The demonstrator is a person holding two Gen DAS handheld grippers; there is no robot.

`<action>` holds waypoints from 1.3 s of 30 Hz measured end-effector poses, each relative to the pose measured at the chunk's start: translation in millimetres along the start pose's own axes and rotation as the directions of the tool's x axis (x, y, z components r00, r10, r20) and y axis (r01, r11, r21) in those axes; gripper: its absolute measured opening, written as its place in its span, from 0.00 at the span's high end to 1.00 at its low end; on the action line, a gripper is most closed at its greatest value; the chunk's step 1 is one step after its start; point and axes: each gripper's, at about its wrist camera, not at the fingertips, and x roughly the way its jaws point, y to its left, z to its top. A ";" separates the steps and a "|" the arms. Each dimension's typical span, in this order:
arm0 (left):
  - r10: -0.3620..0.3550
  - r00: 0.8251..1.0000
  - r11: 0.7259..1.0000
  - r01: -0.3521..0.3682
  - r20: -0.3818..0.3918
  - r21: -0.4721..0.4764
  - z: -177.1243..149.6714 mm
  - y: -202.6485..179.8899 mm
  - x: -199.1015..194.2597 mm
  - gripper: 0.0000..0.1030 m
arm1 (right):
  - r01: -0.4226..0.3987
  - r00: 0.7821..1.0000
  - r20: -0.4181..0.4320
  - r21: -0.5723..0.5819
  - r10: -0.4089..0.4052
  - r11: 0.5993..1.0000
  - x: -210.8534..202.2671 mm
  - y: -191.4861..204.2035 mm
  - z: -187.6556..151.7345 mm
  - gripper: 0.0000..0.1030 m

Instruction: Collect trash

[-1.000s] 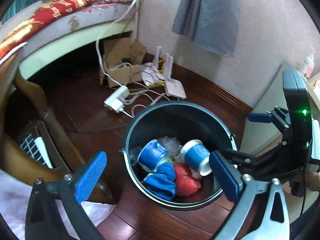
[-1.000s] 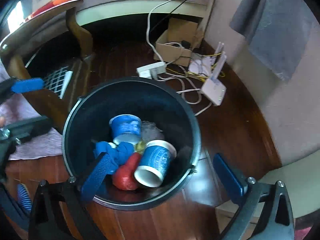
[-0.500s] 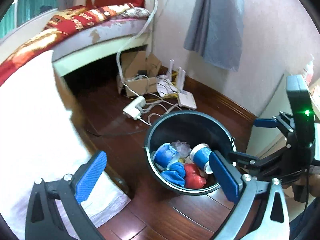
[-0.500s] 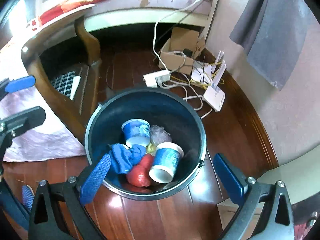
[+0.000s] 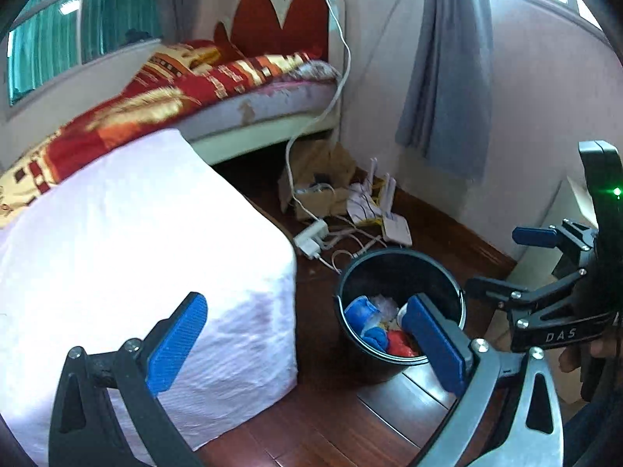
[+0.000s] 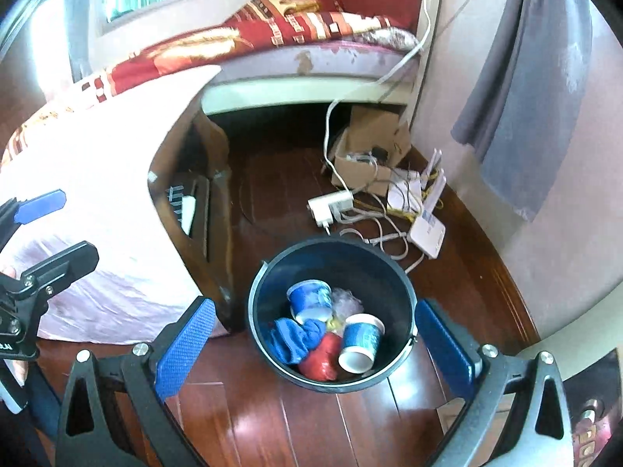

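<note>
A black bin stands on the wooden floor. Inside lie two blue paper cups, a blue cloth, a red lump and a clear crumpled wrapper. My right gripper hangs high above the bin, open, nothing between its blue pads. My left gripper is open too, held up beside the bin with its right pad over the rim. Each gripper shows at the edge of the other's view.
A table draped in a white cloth stands left of the bin. Behind it is a bed with a red patterned blanket. A cardboard box, power strip, router and cables lie by the wall. Grey fabric hangs above.
Both grippers have risen and drawn back from the bin, which looks smaller now. The tabletop and bed have come into view. Both stay open.
</note>
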 end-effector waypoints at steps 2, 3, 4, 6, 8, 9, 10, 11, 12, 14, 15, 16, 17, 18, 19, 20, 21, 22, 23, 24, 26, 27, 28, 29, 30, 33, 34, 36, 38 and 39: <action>0.021 1.000 1.000 -0.021 0.019 -0.004 2.4 4.5 -14.5 0.00 | -0.006 1.000 0.019 0.004 0.005 1.000 -16.6 9.8 6.4 0.00; 0.027 0.999 1.000 -0.027 0.029 -0.010 3.8 8.0 -25.1 0.00 | -0.005 0.999 0.032 0.004 0.005 1.000 -25.6 13.6 9.4 0.00; 0.036 0.999 0.999 -0.035 0.037 -0.014 3.9 10.2 -32.5 0.00 | 0.002 0.999 0.044 0.002 -0.002 1.000 -35.5 17.9 12.4 0.00; 0.054 0.997 0.998 -0.053 0.050 -0.026 4.8 15.9 -48.3 0.00 | 0.007 0.997 0.073 -0.003 -0.007 1.000 -56.7 27.6 16.3 0.00; 0.069 0.995 0.997 -0.065 0.078 -0.048 2.2 22.7 -72.3 0.00 | 0.007 0.995 0.104 -0.003 -0.006 1.000 -77.9 36.4 18.4 0.00; 0.077 0.994 0.996 -0.072 0.084 -0.052 0.6 23.3 -79.0 0.00 | 0.008 0.993 0.116 -0.001 -0.008 1.000 -89.9 42.0 19.0 0.00; 0.090 0.992 0.995 -0.085 0.090 -0.055 -0.8 25.5 -89.2 0.00 | 0.006 0.992 0.124 0.002 -0.006 1.000 -98.6 46.0 19.3 0.00; 0.094 0.991 0.994 -0.089 0.098 -0.057 -2.7 27.4 -99.4 0.00 | 0.003 0.991 0.136 0.004 -0.004 1.000 -108.3 50.6 19.4 0.00; 0.103 0.989 0.993 -0.097 0.103 -0.065 -3.7 29.2 -106.9 0.00 | 0.003 0.989 0.147 0.010 -0.005 1.000 -119.7 55.7 18.4 0.00; 0.102 0.990 0.993 -0.094 0.099 -0.075 -6.0 31.4 -119.2 0.00 | 0.004 0.988 0.156 0.015 -0.006 1.000 -132.7 61.0 16.3 0.00; 0.102 0.990 0.993 -0.095 0.100 -0.071 -8.3 30.7 -126.0 0.00 | 0.007 0.987 0.160 0.020 -0.010 1.000 -141.9 65.6 14.3 0.00; 0.126 0.986 0.991 -0.119 0.107 -0.067 -11.7 29.1 -135.7 0.00 | 0.008 0.987 0.163 0.022 -0.011 1.000 -146.5 67.5 12.5 0.00; 0.131 0.985 0.990 -0.125 0.109 -0.065 -13.3 28.6 -141.1 0.00 | 0.007 0.986 0.168 0.020 -0.011 1.000 -155.3 72.1 9.9 0.00; 0.129 0.985 0.990 -0.122 0.111 -0.066 -15.4 27.7 -147.8 0.00 | 0.010 0.985 0.173 0.019 -0.014 1.000 -162.5 75.3 7.3 0.00; 0.131 0.984 0.990 -0.123 0.122 -0.068 -18.4 26.7 -157.1 0.00 | 0.014 0.984 0.177 0.020 -0.017 1.000 -167.4 77.3 6.2 0.00; 0.145 0.980 0.988 -0.137 0.134 -0.068 -20.6 25.4 -166.0 0.00 | 0.012 0.983 0.183 0.019 -0.015 1.000 -175.9 81.2 3.0 0.00; 0.149 0.979 0.988 -0.141 0.138 -0.068 -20.7 24.6 -171.5 0.00 | 0.009 0.982 0.187 0.017 -0.012 1.000 -182.7 83.9 0.2 0.00; 0.151 0.977 0.987 -0.141 0.150 -0.071 -22.0 24.2 -179.4 0.00 | 0.012 0.981 0.191 0.019 -0.016 1.000 -188.4 85.6 -2.1 0.00; 0.159 0.974 0.986 -0.149 0.164 -0.074 -22.7 24.2 -185.4 0.00 | 0.012 0.981 0.195 0.022 -0.017 1.000 -192.1 86.1 -3.1 0.00; 0.170 0.969 0.984 -0.159 0.177 -0.076 -23.1 24.7 -191.8 0.00 | 0.003 0.979 0.204 0.024 -0.007 1.000 -200.3 88.3 -5.8 0.00; 0.179 0.966 0.983 -0.166 0.189 -0.085 -22.6 27.7 -200.1 0.00 | 0.013 0.975 0.221 0.022 -0.017 1.000 -212.6 90.6 -9.2 0.00; 0.183 0.964 0.981 -0.166 0.193 -0.098 -22.2 29.4 -203.5 0.00 | 0.016 0.973 0.230 0.021 -0.021 1.000 -217.6 92.0 -10.5 0.00; 0.177 0.965 0.981 -0.158 0.195 -0.108 -21.4 31.0 -205.4 0.00 | 0.016 0.972 0.234 0.020 -0.020 1.000 -220.8 92.4 -10.8 0.00; 0.172 0.965 0.982 -0.152 0.199 -0.112 -22.2 30.9 -207.6 0.00 | 0.017 0.971 0.240 0.023 -0.022 1.000 -226.0 92.5 -11.5 0.00; 0.169 0.965 0.982 -0.148 0.202 -0.115 -21.9 30.7 -208.8 0.00 | 0.018 0.969 0.247 0.025 -0.023 1.000 -228.3 91.7 -11.5 0.00; 0.161 0.962 0.983 -0.137 0.219 -0.120 -20.9 29.9 -214.9 0.00 | 0.020 0.965 0.261 0.026 -0.026 0.999 -237.5 91.7 -11.1 0.00; 0.162 0.961 0.983 -0.138 0.223 -0.119 -20.5 29.3 -215.9 0.00 | 0.025 0.964 0.263 0.025 -0.030 0.999 -238.9 92.4 -11.1 0.00; 0.157 0.960 0.985 -0.134 0.232 -0.113 -18.5 27.6 -218.1 0.00 | 0.028 0.963 0.269 0.025 -0.034 0.999 -241.3 92.2 -10.3 0.00; 0.156 0.957 0.985 -0.132 0.244 -0.110 -18.4 26.9 -220.9 0.00 | 0.030 0.962 0.271 0.026 -0.036 0.999 -243.6 93.9 -10.8 0.00; 0.154 0.957 0.985 -0.131 0.246 -0.107 -18.1 26.8 -222.0 0.00 | 0.031 0.961 0.273 0.025 -0.036 0.999 -243.9 94.2 -10.6 0.00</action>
